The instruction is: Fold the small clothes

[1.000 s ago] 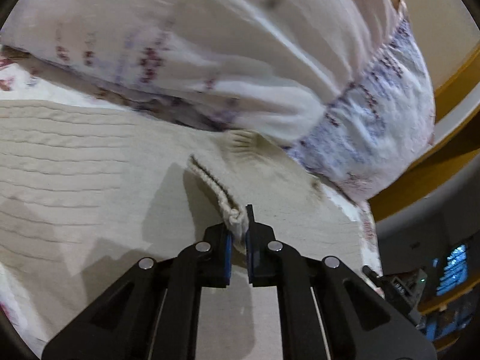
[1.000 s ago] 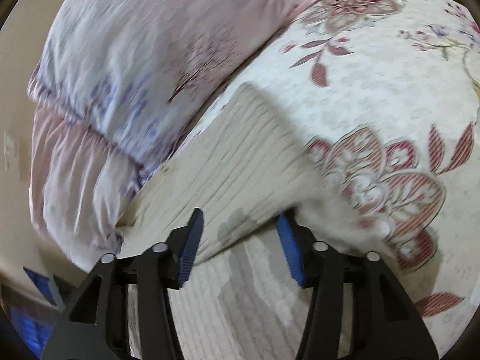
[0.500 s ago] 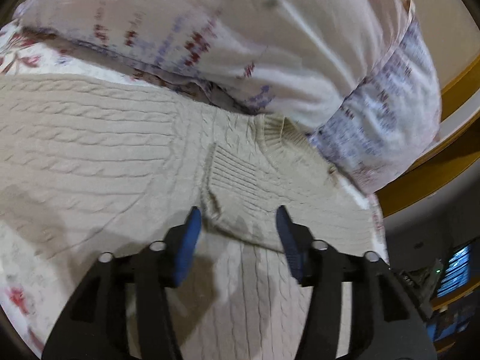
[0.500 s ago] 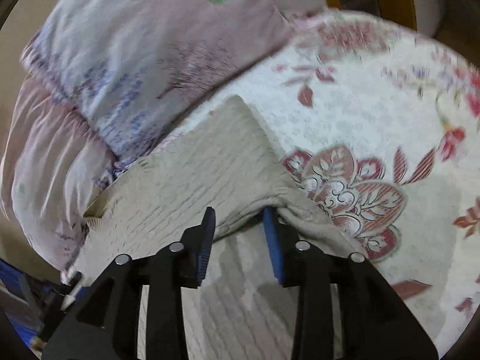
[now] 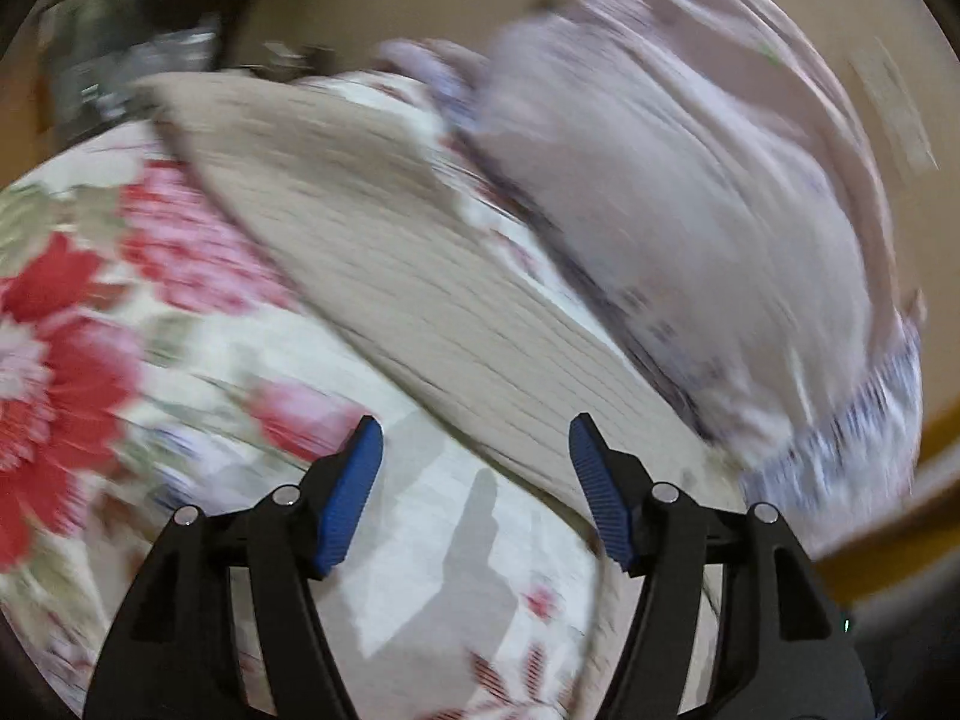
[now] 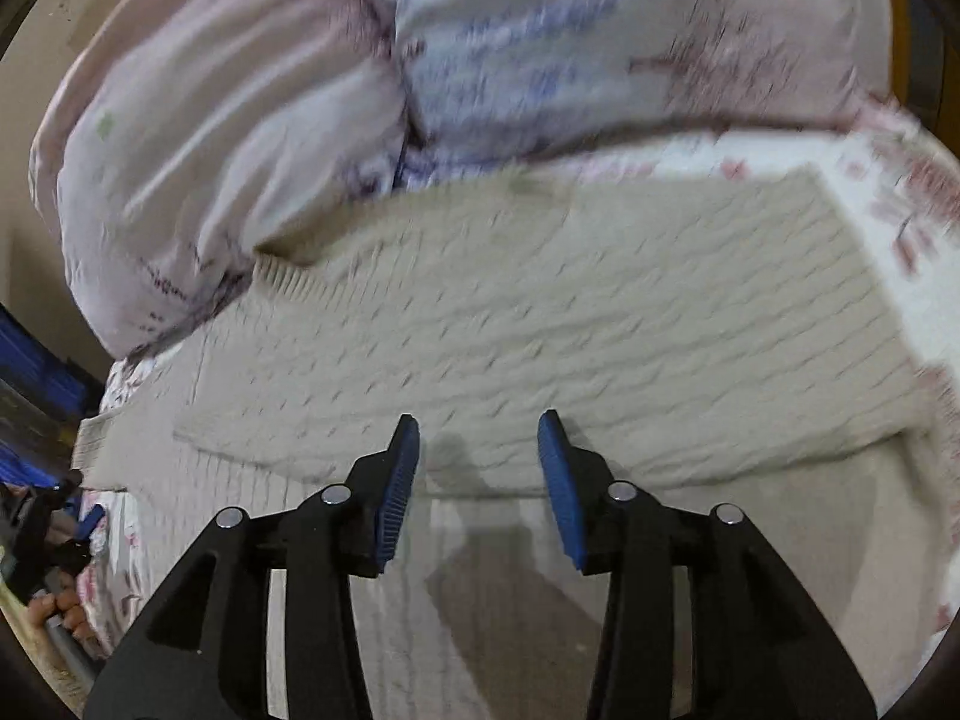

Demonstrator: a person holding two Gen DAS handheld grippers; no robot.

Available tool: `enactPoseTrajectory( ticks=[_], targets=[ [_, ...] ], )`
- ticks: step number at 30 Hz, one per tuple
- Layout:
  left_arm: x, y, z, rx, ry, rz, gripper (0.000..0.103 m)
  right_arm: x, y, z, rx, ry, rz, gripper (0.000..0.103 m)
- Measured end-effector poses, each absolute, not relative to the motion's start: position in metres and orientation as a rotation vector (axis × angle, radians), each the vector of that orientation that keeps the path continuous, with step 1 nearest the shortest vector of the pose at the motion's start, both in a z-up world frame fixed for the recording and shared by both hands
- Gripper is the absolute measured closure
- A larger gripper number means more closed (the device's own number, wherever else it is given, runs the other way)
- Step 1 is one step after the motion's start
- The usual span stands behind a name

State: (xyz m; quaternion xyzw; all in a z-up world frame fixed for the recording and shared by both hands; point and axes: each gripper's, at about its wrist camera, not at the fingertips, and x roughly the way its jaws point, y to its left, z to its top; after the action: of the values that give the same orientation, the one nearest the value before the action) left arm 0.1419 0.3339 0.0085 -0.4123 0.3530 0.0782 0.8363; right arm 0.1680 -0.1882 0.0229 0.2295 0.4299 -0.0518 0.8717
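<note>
A cream cable-knit sweater (image 6: 540, 324) lies flat on a floral bedspread, folded over on itself, its ribbed edge toward the pillows. In the left wrist view the sweater (image 5: 420, 276) runs diagonally, blurred by motion. My left gripper (image 5: 474, 438) is open and empty above the bedspread, just short of the sweater's near edge. My right gripper (image 6: 477, 432) is open and empty, its tips over the sweater's folded edge.
Pale pink and lilac pillows (image 6: 300, 90) lie against the sweater's far side and also show in the left wrist view (image 5: 690, 210). The floral bedspread (image 5: 90, 312) spreads to the left. A wooden bed frame (image 5: 888, 540) edges the right. The left gripper (image 6: 66, 534) shows at the right view's lower left.
My left gripper let go of the sweater's corner, opened wide and swung left off the sweater. My right gripper stayed open and moved over the folded edge.
</note>
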Motion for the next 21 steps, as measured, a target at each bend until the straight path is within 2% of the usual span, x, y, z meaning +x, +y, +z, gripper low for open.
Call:
enactPoseTrajectory(
  ticks=[2,6,9,12,14,21],
  targets=[
    [0.142,0.350,0.002,-0.942,0.735,0.194,0.043,0.164,-0.185,0.025,0.467,0.894,-0.092,0.049],
    [0.148,0.371,-0.006,-1.079,0.679,0.200,0.047,0.157,-0.187,0.028,0.497,0.888,-0.075,0.048],
    [0.156,0.376,-0.013,-1.146,0.663,0.206,0.059,0.157,-0.189,0.028,0.508,0.887,-0.073,0.048],
    [0.161,0.381,-0.020,-1.190,0.672,0.196,0.077,0.154,-0.190,0.028,0.514,0.887,-0.062,0.048],
    [0.165,0.382,-0.028,-1.233,0.688,0.159,0.094,0.152,-0.191,0.028,0.519,0.886,-0.057,0.048],
    [0.174,0.356,0.003,-1.146,0.601,0.097,0.096,0.147,-0.197,0.029,0.536,0.875,-0.052,0.045]
  ],
)
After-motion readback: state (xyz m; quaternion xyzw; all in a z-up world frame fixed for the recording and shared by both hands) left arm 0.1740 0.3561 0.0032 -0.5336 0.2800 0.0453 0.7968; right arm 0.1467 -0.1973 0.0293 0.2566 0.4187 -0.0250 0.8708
